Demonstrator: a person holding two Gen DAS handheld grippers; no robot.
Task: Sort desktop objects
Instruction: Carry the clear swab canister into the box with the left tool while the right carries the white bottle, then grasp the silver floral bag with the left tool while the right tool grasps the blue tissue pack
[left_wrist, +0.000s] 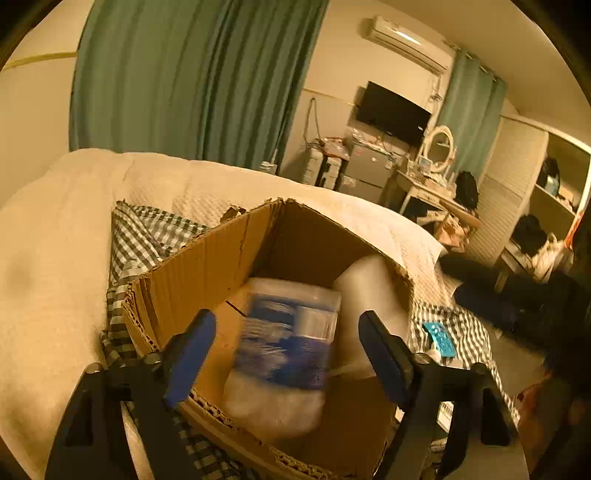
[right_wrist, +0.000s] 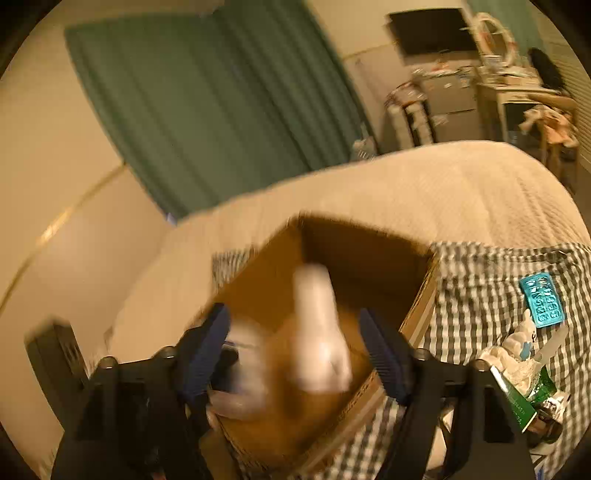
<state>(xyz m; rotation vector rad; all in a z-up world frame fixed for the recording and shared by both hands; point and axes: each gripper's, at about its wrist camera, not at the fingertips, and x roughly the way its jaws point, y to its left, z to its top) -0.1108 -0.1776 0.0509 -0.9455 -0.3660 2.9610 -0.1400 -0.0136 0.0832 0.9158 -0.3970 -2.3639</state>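
Cardboard box (left_wrist: 207, 266) on checkered cloth (left_wrist: 144, 236) over bed (left_wrist: 55, 236) holds blurred blue-label jar (left_wrist: 288, 343), white roll (left_wrist: 373, 291). Both grippers' fingers (left_wrist: 192, 354) (right_wrist: 380, 354) spread, empty, above box. Teal blister pack (right_wrist: 542, 301), green packet (right_wrist: 517, 395) beside.

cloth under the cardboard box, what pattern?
Dark-and-white gingham check on the cloth, clearest in the right wrist view beside the cardboard box.

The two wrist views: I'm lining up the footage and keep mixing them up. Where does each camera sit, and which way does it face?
Left wrist: on the left gripper, looking down into the cardboard box at a blue-labelled pack; both blue fingers show, spread.
Right wrist: on the right gripper, above the same box, badly blurred; its fingers show, spread.
Shared: box, checked cloth, teal blister pack, green curtain, bed.
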